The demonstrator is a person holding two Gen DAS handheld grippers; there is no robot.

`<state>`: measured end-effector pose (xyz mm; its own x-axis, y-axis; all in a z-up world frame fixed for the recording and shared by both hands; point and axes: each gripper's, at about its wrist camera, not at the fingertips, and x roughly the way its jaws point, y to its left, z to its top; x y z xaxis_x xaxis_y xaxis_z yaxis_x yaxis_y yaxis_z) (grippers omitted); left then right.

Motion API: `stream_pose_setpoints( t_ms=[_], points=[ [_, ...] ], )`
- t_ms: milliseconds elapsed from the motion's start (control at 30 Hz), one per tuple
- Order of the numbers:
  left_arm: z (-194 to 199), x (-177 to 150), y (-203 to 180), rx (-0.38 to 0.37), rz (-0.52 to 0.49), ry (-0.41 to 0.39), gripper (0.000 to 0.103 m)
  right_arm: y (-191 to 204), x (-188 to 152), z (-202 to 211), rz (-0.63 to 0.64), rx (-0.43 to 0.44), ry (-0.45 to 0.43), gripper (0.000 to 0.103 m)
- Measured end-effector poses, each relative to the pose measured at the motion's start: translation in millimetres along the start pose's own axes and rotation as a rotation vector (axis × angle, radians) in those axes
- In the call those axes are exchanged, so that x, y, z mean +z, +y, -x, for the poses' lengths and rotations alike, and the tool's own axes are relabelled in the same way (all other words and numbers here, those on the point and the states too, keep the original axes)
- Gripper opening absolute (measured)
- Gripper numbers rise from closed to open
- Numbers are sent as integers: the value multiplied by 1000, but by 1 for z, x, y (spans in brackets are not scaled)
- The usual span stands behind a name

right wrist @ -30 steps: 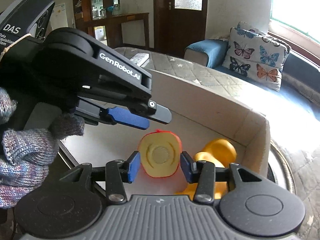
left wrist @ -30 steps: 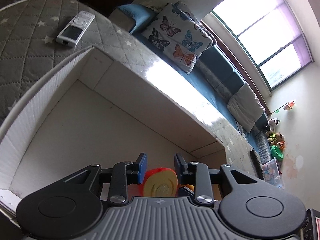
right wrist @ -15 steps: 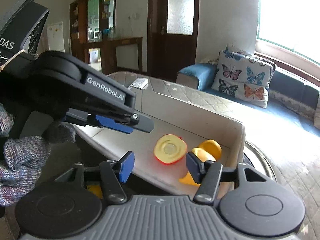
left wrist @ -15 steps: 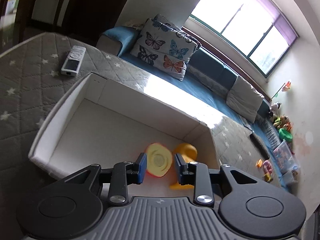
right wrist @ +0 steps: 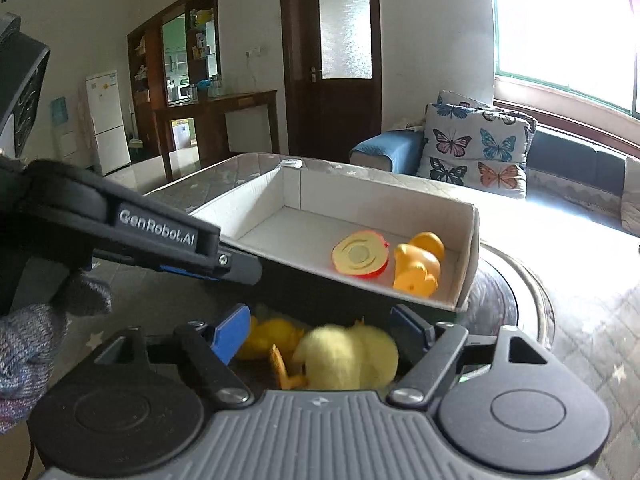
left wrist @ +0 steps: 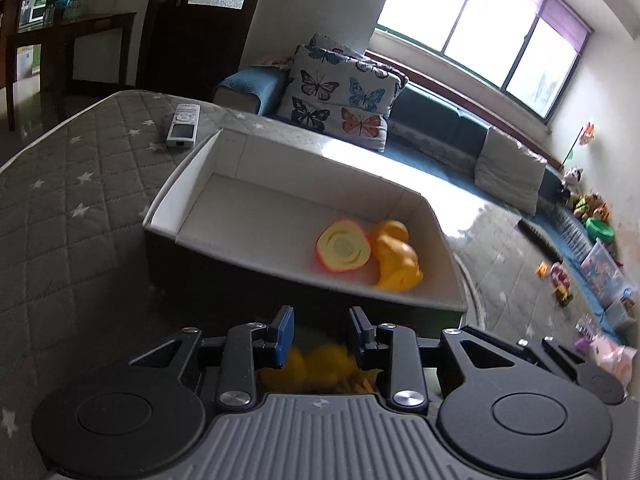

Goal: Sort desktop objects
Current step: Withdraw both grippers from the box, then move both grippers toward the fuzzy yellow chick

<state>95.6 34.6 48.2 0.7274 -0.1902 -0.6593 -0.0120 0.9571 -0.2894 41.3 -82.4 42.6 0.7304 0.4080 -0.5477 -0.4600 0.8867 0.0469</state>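
A white cardboard box [left wrist: 192,168] [right wrist: 474,232] stands on the quilted table. In its near right corner a red-and-yellow toy apple half [left wrist: 342,245] [right wrist: 360,254] lies beside a yellow toy duck [left wrist: 396,260] [right wrist: 418,264]. My left gripper [left wrist: 322,332] [right wrist: 240,270] hovers open in front of the box, holding nothing. The right gripper [right wrist: 322,328] is back from the box with its jaws opening and nothing pressed between the pads. Below it, in front of the box, lie a fluffy yellow chick [right wrist: 348,356] and other yellow toys [left wrist: 320,364], blurred.
A white remote control [left wrist: 183,126] lies on the grey star-patterned cover [left wrist: 80,200] left of the box. Behind is a blue sofa with a butterfly cushion [left wrist: 340,104]. Toys are scattered on the floor [left wrist: 560,280] at right. A gloved hand [right wrist: 24,344] holds the left gripper.
The right gripper let go of the apple half, which now lies in the box by the duck, and its jaws widened. Both grippers drew back from the box.
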Motion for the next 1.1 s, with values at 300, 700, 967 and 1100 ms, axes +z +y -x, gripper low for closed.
stream_pose_setpoints(
  t_ms=[300, 700, 967, 1100],
  points=[
    [8, -26, -6, 33, -32, 13, 32, 10, -22, 19, -14, -14, 3, 88],
    [10, -59, -6, 72, -58, 41, 32, 13, -43, 27, -41, -26, 21, 91],
    [8, -69, -10, 93, -75, 51, 32, 18, -53, 27, -39, -30, 37, 91],
    [5, -74, -9, 101, -78, 63, 32, 18, -55, 26, -38, -38, 49, 91]
  ],
)
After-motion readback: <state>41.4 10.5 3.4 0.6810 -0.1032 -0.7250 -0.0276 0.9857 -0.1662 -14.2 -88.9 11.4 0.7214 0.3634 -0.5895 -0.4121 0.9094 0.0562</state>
